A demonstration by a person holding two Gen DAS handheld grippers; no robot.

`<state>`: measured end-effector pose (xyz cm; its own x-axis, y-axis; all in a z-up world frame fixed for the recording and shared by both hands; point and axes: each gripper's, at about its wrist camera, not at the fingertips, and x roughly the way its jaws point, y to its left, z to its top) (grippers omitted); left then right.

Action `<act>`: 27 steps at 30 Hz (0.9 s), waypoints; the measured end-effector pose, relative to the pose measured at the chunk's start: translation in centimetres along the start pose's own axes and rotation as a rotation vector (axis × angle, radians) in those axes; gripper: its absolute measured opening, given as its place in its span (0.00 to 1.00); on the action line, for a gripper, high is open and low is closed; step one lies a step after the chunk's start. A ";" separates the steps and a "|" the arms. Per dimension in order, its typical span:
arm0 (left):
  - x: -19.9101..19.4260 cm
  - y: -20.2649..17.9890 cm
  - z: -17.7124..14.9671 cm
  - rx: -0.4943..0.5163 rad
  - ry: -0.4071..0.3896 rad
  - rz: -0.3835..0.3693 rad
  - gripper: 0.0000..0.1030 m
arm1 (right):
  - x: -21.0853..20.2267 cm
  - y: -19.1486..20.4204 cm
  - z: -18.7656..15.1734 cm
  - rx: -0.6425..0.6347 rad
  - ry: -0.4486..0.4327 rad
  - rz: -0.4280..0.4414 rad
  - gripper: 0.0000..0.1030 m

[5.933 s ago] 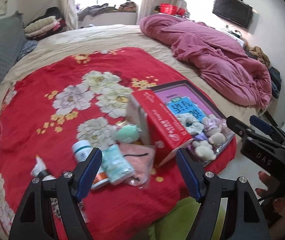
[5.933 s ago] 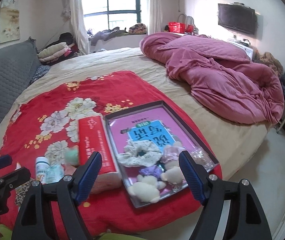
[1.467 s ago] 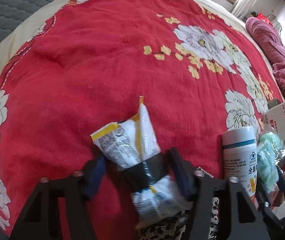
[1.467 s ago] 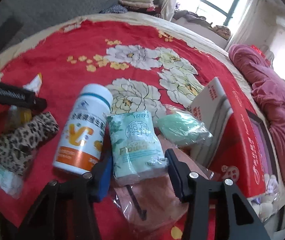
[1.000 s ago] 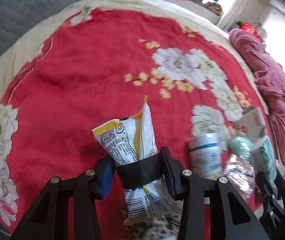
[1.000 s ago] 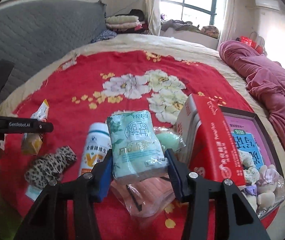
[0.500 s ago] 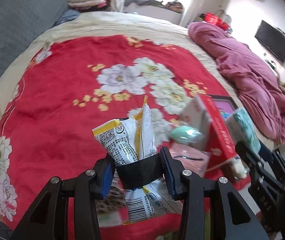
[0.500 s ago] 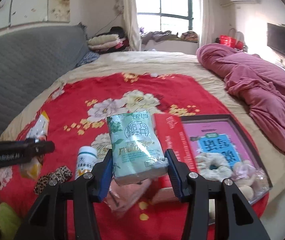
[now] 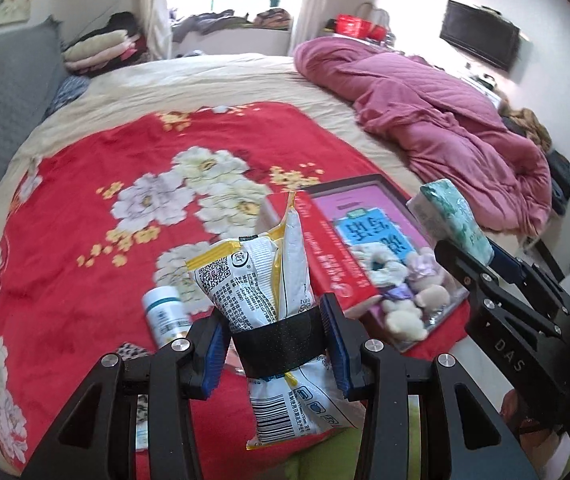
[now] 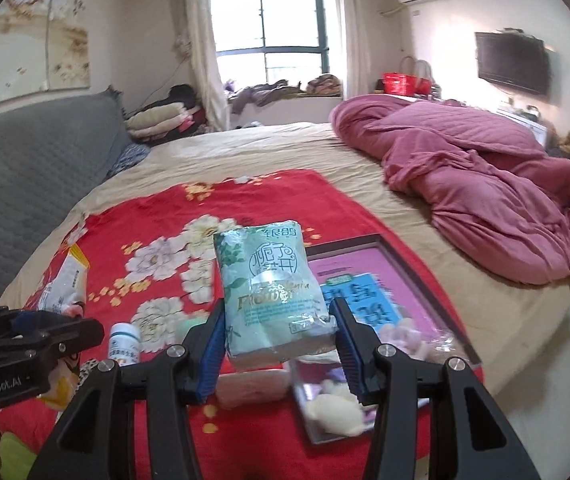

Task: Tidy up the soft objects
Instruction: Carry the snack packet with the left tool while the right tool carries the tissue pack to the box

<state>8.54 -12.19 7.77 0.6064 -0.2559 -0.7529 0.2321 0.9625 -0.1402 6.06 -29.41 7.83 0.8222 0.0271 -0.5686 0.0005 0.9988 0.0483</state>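
Observation:
My left gripper is shut on a white-and-yellow snack packet with a black band around its middle, held upright above the red floral blanket. My right gripper is shut on a pale green tissue pack, lifted above the blanket's near right part. The dark-rimmed tray with a purple floor lies just right of it, with plush toys and a scrunchie inside. In the left wrist view the tissue pack hangs over the tray's right side.
A red box lies along the tray's left edge. A white bottle, a leopard-print cloth and a pink pouch lie on the blanket. A crumpled pink quilt fills the bed's right. A grey headboard stands left.
Both grippers have risen off the blanket with their loads and swung right toward the tray. The bottle, cloth and pouch stay on the blanket.

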 end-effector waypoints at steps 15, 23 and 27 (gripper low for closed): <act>1.7 -5.9 1.1 0.096 0.012 -0.034 0.44 | -1.4 -6.6 -0.4 0.124 -0.021 -0.048 0.49; 3.8 -8.3 1.5 0.136 0.034 -0.054 0.44 | -1.3 -9.7 -1.0 0.182 -0.011 -0.090 0.49; 5.6 -9.7 1.9 0.151 0.061 -0.076 0.44 | -1.0 -11.4 -1.5 0.211 0.000 -0.112 0.49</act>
<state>11.13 -23.12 6.07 0.5365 -0.3166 -0.7822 0.3897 0.9151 -0.1031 4.41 -40.73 6.58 0.8104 -0.0836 -0.5799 0.2107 0.9651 0.1555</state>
